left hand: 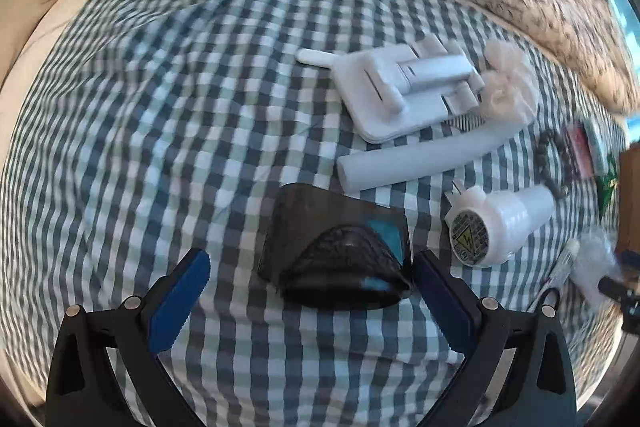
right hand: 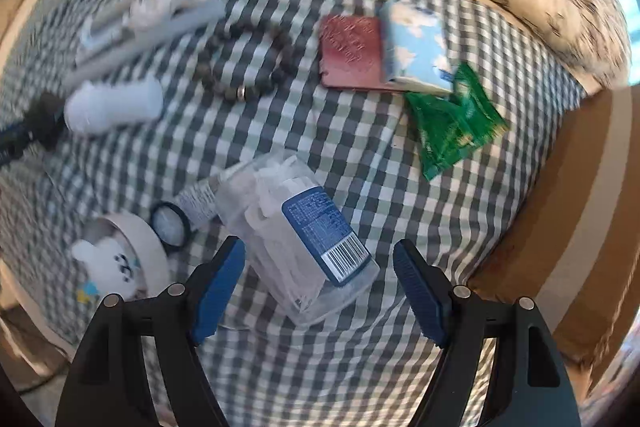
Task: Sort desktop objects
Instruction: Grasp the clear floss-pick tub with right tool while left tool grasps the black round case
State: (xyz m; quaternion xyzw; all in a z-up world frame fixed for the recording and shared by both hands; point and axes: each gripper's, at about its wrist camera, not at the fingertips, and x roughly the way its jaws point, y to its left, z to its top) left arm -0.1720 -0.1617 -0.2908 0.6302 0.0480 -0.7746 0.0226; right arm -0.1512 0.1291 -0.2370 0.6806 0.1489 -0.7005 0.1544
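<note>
In the left wrist view my left gripper (left hand: 312, 291) is open, its blue pads on either side of a black case (left hand: 336, 247) lying on the checked cloth (left hand: 160, 107). Beyond it lie a white pet brush (left hand: 400, 91), a white tube (left hand: 424, 155) and a white plug device (left hand: 496, 223). In the right wrist view my right gripper (right hand: 320, 283) is open around a clear box of floss picks (right hand: 296, 235) with a blue label, not touching it.
A bead bracelet (right hand: 248, 59), a red booklet (right hand: 352, 51), a blue cloud-print pack (right hand: 420, 47) and green sachets (right hand: 452, 123) lie further off. A white bear-figure dish (right hand: 120, 259), a small round tin (right hand: 170, 223) and a small tube (right hand: 200, 203) sit left. A cardboard box (right hand: 560, 227) stands right.
</note>
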